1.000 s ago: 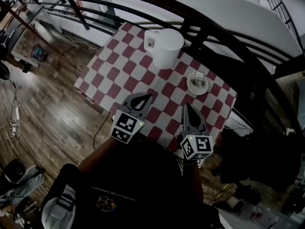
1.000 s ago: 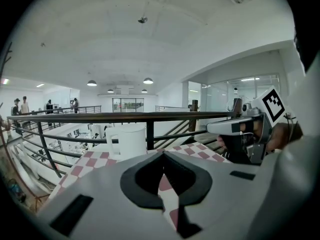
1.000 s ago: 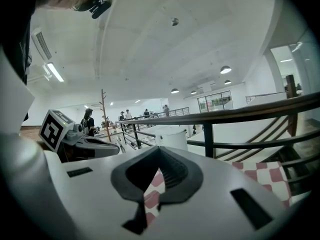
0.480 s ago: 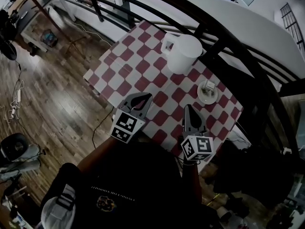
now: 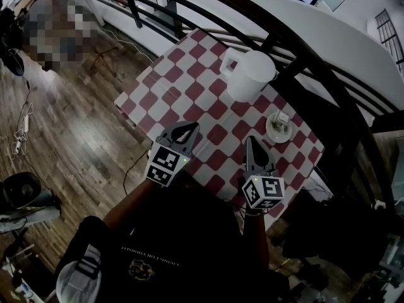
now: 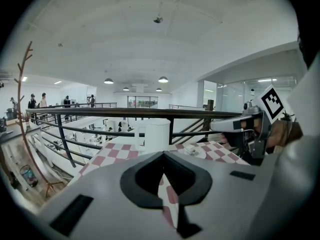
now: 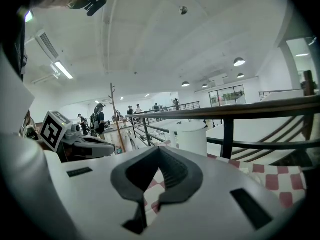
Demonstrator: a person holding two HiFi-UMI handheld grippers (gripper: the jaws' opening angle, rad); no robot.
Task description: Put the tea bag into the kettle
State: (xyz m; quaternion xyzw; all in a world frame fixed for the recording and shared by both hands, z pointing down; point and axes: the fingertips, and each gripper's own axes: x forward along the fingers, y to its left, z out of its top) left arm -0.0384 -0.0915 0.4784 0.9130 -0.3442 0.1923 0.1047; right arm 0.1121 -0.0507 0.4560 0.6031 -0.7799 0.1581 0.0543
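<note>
Tea bag [image 5: 281, 118] lies on a small saucer [image 5: 278, 132] on the checkered surface [image 5: 183, 93], near the white kettle [image 5: 250, 74]. The left claw [image 5: 188, 126] and right claw [image 5: 250, 139] hover over the near edge, both clenched on nothing.

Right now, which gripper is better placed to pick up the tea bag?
Right. The right gripper sits nearer the tea bag on its saucer; the left gripper is farther off. Both are shut and empty.

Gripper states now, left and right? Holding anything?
Left grey two-jaw gripper: closed, holding nothing.
Right grey two-jaw gripper: closed, holding nothing.
</note>
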